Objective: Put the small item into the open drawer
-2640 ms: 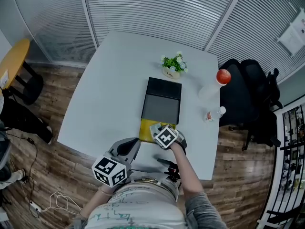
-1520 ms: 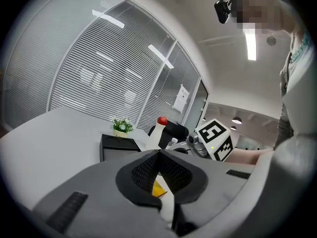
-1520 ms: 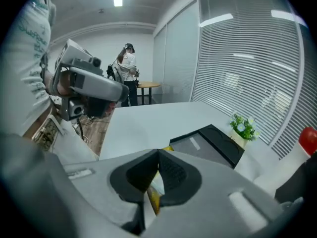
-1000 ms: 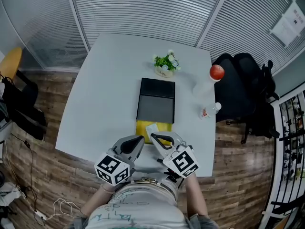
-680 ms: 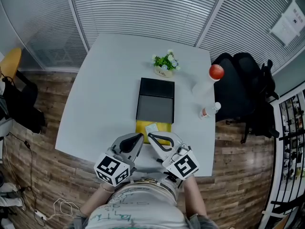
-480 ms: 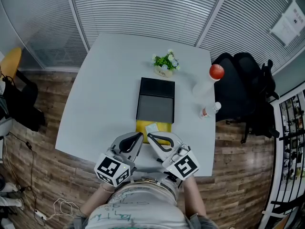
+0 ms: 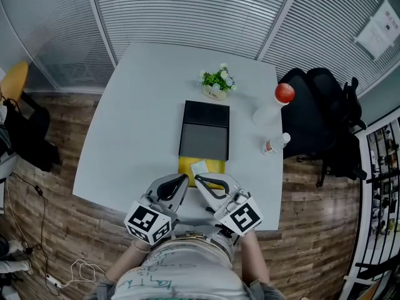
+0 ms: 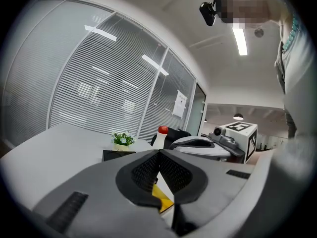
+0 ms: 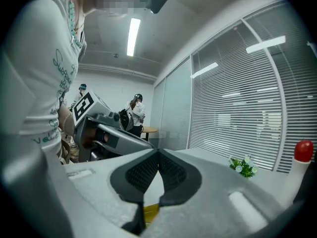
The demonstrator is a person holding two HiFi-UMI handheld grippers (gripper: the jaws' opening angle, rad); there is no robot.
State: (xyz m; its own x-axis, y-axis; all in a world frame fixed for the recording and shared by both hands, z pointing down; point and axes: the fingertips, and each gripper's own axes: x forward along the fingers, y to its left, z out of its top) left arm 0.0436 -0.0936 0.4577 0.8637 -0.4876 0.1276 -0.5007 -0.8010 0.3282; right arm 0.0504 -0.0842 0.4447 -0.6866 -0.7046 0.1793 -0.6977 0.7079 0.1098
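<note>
both the left gripper [image 7: 184, 179] and the right gripper [image 7: 198, 180] are clenched on nothing, tips side by side. the small item [image 7: 200, 167] (a pale flat piece) lies inside the open drawer [image 7: 215, 166], just ahead of the right gripper's tips and slightly nearer to them than to the left's, so the placing looks done.

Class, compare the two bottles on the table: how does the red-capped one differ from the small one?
The red-capped bottle is clearly bigger than the small bottle. Its cap is red and round, while the small bottle's looks pale. It stands farther back on the table, with the small bottle nearer the front. Both sit close to the table's right edge.
</note>
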